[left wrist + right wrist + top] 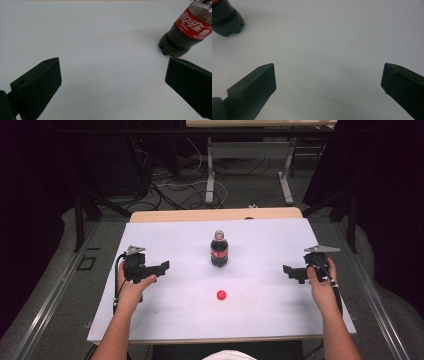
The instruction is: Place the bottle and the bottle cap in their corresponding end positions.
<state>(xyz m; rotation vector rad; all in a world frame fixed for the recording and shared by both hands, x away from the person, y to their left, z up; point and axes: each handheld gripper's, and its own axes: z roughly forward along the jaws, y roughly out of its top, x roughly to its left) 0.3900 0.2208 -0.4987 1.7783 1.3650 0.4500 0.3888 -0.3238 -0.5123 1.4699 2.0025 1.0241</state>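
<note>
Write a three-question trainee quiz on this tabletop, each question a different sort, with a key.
1. True or false: the cola bottle stands upright on the white table.
2. Which lies nearer the person? A the bottle; B the red cap.
3. Fill in: the jaws of the left gripper and the right gripper are both ____.

Key: 1 true. 2 B: the cap lies apart from the bottle, on the person's side. 3 open: both gripper views show wide gaps with nothing held.
</note>
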